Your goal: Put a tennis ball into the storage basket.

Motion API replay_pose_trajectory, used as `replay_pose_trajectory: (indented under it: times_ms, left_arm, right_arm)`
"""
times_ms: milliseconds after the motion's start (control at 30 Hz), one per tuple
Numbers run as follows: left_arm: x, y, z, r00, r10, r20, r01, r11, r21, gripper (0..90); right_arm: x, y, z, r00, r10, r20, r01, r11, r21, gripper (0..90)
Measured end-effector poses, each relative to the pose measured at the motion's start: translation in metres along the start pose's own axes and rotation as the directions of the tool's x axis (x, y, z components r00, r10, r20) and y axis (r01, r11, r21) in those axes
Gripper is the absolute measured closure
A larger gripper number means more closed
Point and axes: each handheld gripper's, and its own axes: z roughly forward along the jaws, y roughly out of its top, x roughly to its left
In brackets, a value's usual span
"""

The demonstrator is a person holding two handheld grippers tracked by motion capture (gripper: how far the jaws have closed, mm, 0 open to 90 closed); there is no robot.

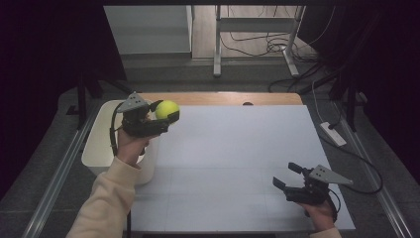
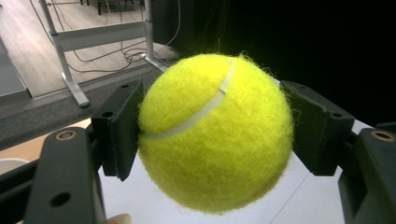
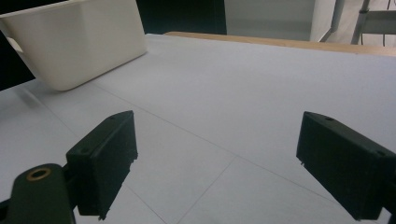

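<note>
White bin (image 1: 101, 148) beside table (image 1: 237, 163)

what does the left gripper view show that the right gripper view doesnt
Left gripper view: a yellow tennis ball clamped between its two black jaws, held above the table, with a metal desk frame and floor cables behind. Right gripper view: open jaws with nothing between them, and a white bin at the table's edge. Both: the white table top and its wooden far edge.

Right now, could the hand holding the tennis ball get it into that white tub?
Probably yes. The left gripper is shut on the tennis ball, raised beside the white tub, whose open top has nothing over it except that same arm.
</note>
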Motion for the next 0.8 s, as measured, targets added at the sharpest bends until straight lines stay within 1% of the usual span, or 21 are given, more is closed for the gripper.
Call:
replay_pose_trajectory:
  times_ms: [300, 500, 533, 667, 800]
  left_arm:
    - [0.008, -0.002, -0.003, 0.9993, -0.001, -0.036, 0.001, 1.0000, 0.010, 27.2]
    - [0.018, -0.005, -0.006, 0.9977, -0.014, -0.067, 0.015, 0.9997, 0.019, 27.2]
    - [0.018, -0.005, -0.006, 0.9977, -0.014, -0.067, 0.015, 0.9997, 0.019, 27.2]
    - [0.025, -0.006, -0.009, 0.9957, -0.014, -0.092, 0.017, 0.9993, 0.032, 27.2]
    - [0.030, -0.008, -0.013, 0.9936, -0.019, -0.112, 0.023, 0.9991, 0.035, 27.2]
  right_arm:
    - [0.000, 0.000, 0.000, 1.0000, -0.001, 0.000, 0.001, 1.0000, 0.001, 12.1]
    - [-0.001, 0.000, -0.001, 1.0000, 0.003, 0.003, -0.003, 1.0000, -0.001, 12.1]
    - [-0.001, 0.000, -0.001, 1.0000, 0.004, 0.003, -0.004, 1.0000, -0.001, 12.1]
    - [0.000, 0.000, 0.000, 1.0000, 0.000, 0.002, 0.000, 1.0000, 0.001, 12.1]
    - [0.000, 0.000, 0.001, 1.0000, 0.000, 0.002, 0.000, 1.0000, 0.001, 12.1]
